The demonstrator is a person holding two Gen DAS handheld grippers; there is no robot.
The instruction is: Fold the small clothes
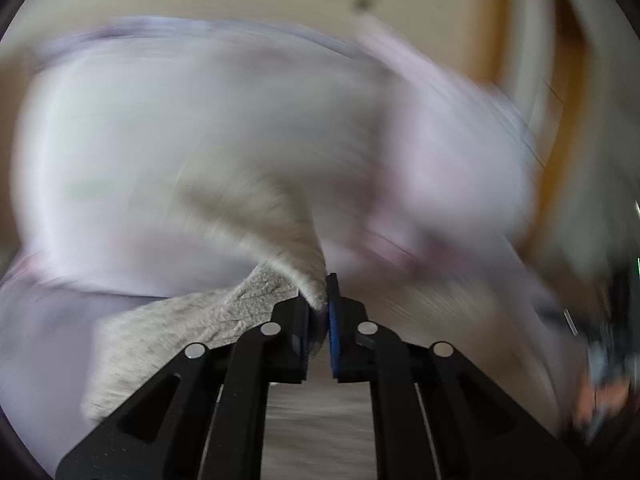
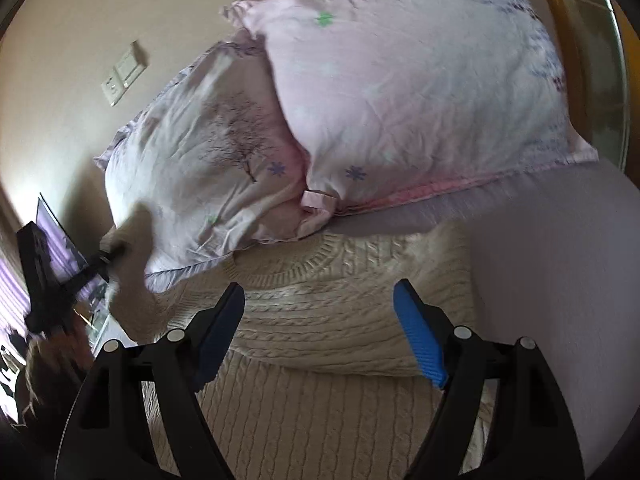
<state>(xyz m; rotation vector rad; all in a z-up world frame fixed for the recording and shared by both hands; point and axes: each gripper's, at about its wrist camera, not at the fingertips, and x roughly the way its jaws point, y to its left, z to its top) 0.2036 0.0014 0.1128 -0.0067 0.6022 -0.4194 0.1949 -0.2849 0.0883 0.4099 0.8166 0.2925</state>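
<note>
A cream cable-knit sweater [image 2: 320, 312] lies partly folded on the bed, its neckband toward the pillows. My right gripper [image 2: 320, 328] is open and empty, its jaws spread wide just above the folded body. My left gripper [image 1: 320, 308] is shut on a sleeve end of the sweater [image 1: 248, 248] and holds it lifted; this view is heavily blurred. The left gripper also shows in the right wrist view [image 2: 108, 256] at the far left, with the sleeve [image 2: 132, 272] hanging from it.
Two pink floral pillows [image 2: 400, 92] lie just beyond the sweater against a beige wall with a switch plate [image 2: 124, 74]. The pale lilac bedsheet [image 2: 560, 280] spreads to the right. A wooden bed frame edge [image 2: 560, 20] runs at the far right.
</note>
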